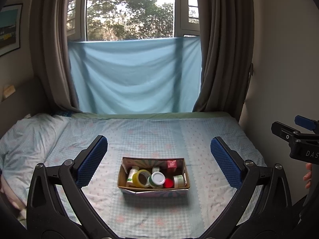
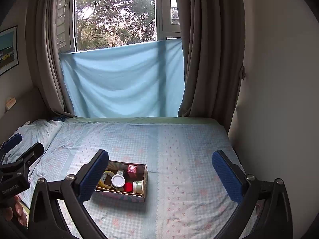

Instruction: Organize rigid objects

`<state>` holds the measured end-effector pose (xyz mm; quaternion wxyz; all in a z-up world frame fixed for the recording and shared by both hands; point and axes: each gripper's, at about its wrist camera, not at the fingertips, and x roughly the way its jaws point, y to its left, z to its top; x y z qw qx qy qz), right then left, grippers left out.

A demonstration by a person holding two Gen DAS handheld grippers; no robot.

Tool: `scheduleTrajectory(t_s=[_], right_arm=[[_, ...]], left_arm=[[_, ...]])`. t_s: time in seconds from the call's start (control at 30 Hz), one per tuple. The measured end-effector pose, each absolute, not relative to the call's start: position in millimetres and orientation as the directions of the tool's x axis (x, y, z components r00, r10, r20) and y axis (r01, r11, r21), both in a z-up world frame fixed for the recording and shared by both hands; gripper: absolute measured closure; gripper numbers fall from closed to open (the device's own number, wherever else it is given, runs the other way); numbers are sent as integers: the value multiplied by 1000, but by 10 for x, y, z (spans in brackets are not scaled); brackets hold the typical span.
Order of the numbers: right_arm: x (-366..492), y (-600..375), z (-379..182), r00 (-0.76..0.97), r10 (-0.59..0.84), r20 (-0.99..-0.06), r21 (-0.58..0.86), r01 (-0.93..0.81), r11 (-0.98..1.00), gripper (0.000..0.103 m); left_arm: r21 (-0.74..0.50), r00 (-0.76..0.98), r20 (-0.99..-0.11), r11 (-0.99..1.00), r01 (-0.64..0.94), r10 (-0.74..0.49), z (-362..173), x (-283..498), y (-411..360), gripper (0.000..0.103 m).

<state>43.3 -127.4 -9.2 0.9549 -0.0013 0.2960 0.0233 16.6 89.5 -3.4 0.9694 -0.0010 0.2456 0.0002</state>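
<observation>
From the left wrist, a bed (image 1: 159, 131) with a pale blue checked sheet fills the near scene, a pillow (image 1: 30, 137) at its left end. Beyond it hang brown curtains (image 1: 223, 45) and a light blue cloth (image 1: 135, 75) across the lower window. The left claw (image 1: 159, 160) hangs over the bed with its blue pads wide apart, holding nothing. A cardboard box (image 1: 153, 189) sits on the sheet between and just beyond the pads, holding a tape roll (image 1: 142, 178), a white-lidded jar (image 1: 158, 178), a red cap (image 1: 169, 183) and a red carton (image 1: 171, 164).

From the right wrist, the same bed (image 2: 189, 139) reaches the right wall. The right claw (image 2: 160, 176) is spread wide and empty. The box (image 2: 124, 196) lies low and left, partly behind the left pad.
</observation>
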Motion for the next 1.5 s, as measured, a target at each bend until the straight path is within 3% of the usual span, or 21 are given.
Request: scheduleTrajectory(t_s=[1.5], right_arm=[[552, -1252, -88, 826, 16, -564, 19, -6, 1000, 0]], left_arm=[[41, 904, -427, 999, -17, 33, 76, 273, 824, 0]])
